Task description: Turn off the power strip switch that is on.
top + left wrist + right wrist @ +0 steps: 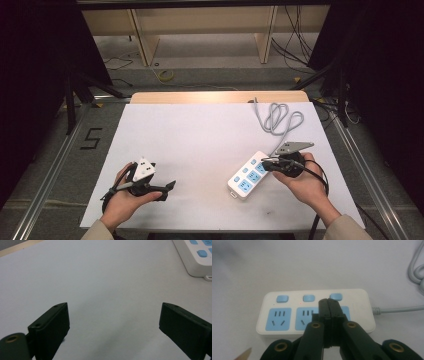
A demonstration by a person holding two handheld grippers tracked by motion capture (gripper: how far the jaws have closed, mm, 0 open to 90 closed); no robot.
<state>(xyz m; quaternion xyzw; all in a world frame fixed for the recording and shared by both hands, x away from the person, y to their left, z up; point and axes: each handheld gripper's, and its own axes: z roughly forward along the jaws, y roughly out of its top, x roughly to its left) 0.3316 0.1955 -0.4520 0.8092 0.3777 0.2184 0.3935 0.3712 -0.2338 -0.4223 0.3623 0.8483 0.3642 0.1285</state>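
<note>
I hold the right gripper [329,302] with its jaws pressed fully together and nothing between them, tips poised over the power strip [248,175], which lies near the table's [200,145] front right corner, angled, with its grey cable [280,117] coiled toward the far right edge. The closed tips sit just below the rightmost blue switch [336,296] of three, so I judge the step in hand to be pressing a switch with the closed tips. The next move calls for a short advance onto that switch, square to its face, with light force so the strip does not skid. The left gripper [113,317] rests near the front left edge, jaws wide apart and empty, well clear of the strip. I cannot tell whether the tips already touch the strip; the third socket is hidden behind the jaws, and the plug end of the cable runs out of frame.
</note>
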